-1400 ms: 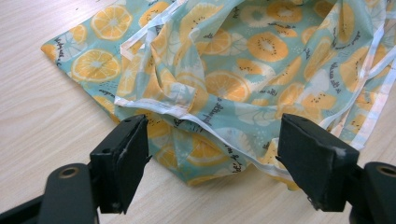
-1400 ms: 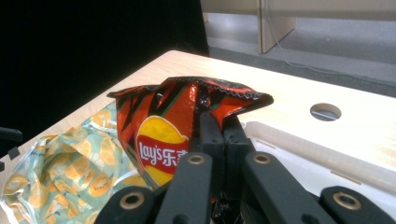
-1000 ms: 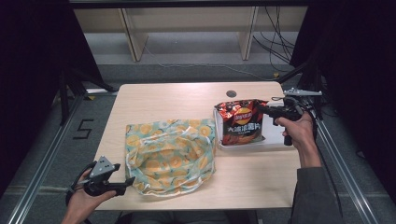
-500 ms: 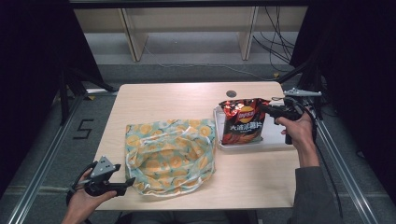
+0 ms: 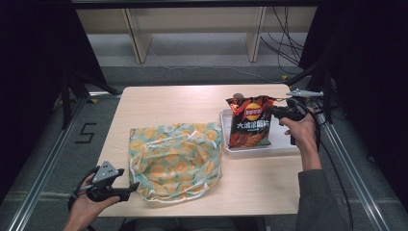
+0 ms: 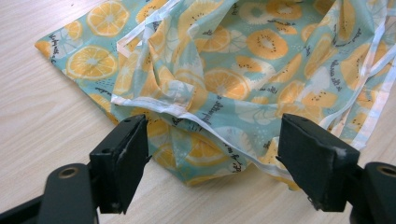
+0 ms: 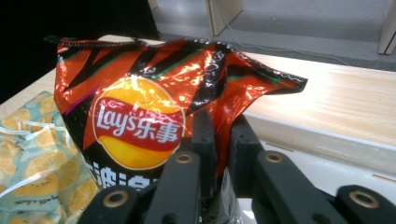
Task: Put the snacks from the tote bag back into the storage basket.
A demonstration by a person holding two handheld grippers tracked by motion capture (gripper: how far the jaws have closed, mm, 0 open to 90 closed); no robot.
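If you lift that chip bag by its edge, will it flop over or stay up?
The Lay's chip bag will probably stay fairly upright: it looks puffed and stands tall in the white tray. It is likely light, since the right gripper pinches just one edge. Its shiny foil may be slippery and crinkle.

Light wooden table (image 5: 168,103). On it: a crumpled teal bag with an orange-slice print (image 5: 175,159) near the front edge, left of middle, and a white tray (image 5: 281,144) by the right edge.
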